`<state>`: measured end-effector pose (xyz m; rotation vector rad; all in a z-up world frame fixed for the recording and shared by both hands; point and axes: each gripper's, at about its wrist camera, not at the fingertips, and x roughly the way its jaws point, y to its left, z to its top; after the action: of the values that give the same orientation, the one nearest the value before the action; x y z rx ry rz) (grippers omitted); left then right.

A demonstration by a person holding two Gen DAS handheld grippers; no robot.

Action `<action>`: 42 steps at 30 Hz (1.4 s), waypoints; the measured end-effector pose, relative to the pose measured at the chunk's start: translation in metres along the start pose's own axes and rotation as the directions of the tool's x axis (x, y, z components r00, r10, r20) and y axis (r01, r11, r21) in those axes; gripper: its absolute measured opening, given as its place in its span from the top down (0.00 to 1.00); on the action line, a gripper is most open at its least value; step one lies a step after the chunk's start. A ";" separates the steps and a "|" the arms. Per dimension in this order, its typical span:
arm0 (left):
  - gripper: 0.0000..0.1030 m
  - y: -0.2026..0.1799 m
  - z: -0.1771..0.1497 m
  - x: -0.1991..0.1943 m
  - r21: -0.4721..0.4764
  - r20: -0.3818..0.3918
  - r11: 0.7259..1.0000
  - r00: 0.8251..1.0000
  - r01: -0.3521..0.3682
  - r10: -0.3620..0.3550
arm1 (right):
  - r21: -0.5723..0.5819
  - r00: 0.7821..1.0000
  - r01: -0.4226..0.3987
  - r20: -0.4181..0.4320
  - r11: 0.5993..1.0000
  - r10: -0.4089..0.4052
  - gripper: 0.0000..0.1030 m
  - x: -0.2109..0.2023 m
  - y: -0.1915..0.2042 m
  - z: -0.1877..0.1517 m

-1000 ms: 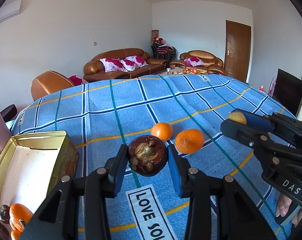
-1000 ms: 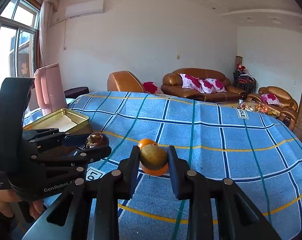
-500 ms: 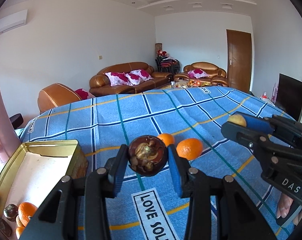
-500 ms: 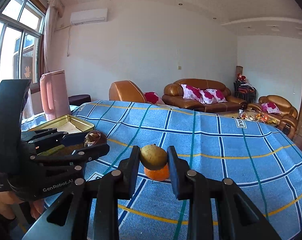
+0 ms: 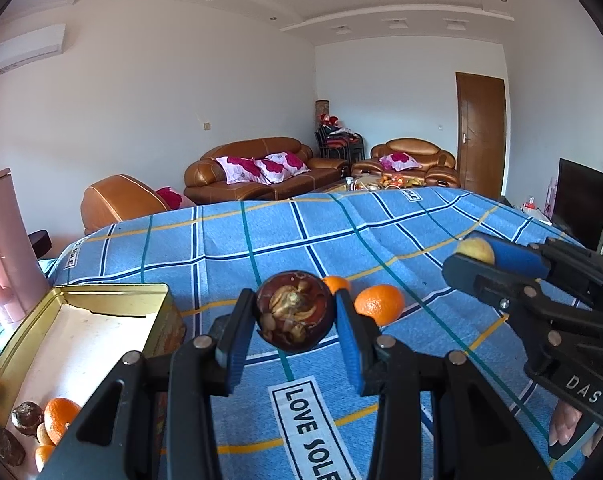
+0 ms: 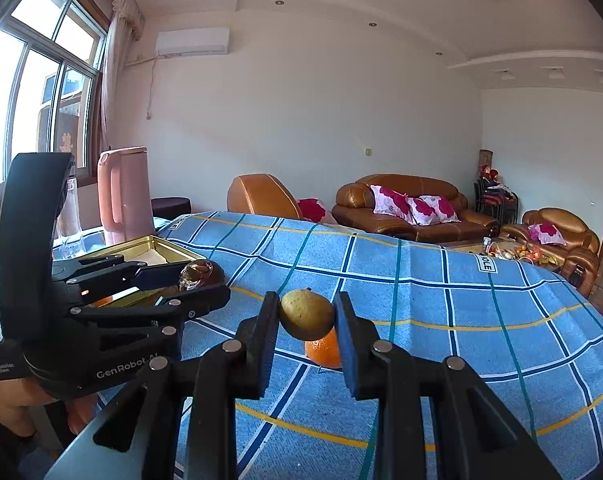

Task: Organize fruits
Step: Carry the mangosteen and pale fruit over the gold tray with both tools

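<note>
1. Left wrist view: the left gripper (image 5: 295,316) is clamped on a dark mangosteen (image 5: 294,316), its blue pads pressing the round sides, with the dried brown cap facing the camera.
2. Right wrist view: the right gripper (image 6: 307,315) is closed on a small yellow-green fruit (image 6: 307,314), held at its widest part above the table (image 6: 481,320).
3. 2 oranges (image 5: 379,305) lie loose on the blue checked cloth, just beyond the mangosteen.
4. To the left sits a gold tin (image 5: 113,295); its near corner already holds oranges and dark fruits.
5. Handling, as I judge it: the mangosteen has a hard, stiff rind and should take a firm squeeze across its middle without slipping much.
6. The yellow-green fruit looks lighter and possibly softer, so a gentle hold across its belly suits it.
7. Both are round and may roll once released, so they are best set low inside the tin, against fruit already there.
</note>
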<state>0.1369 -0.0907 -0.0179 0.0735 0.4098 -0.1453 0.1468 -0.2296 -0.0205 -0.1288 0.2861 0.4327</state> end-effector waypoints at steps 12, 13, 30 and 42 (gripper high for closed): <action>0.60 0.002 -0.003 -0.013 -0.005 0.033 1.000 0.999 -0.020 0.020 | -0.020 1.000 0.006 0.020 1.000 -0.005 0.71 -0.006 0.007 -0.001; 0.60 0.002 -0.003 -0.014 -0.007 0.034 1.000 0.999 -0.021 0.021 | -0.020 1.000 0.005 0.020 1.000 -0.004 0.71 -0.006 0.007 -0.001; 0.60 0.014 -0.010 -0.029 -0.038 0.022 0.999 1.000 -0.003 0.004 | -0.050 1.000 -0.020 0.007 0.999 0.021 0.71 -0.004 0.016 0.001; 0.60 0.025 -0.016 -0.040 -0.053 0.016 0.999 1.000 -0.009 0.010 | -0.093 0.998 -0.062 -0.010 0.994 0.062 0.71 -0.002 0.044 0.002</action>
<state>0.0985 -0.0593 -0.0152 0.0220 0.3964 -0.1251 0.1260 -0.1904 -0.0208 -0.2134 0.2776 0.5077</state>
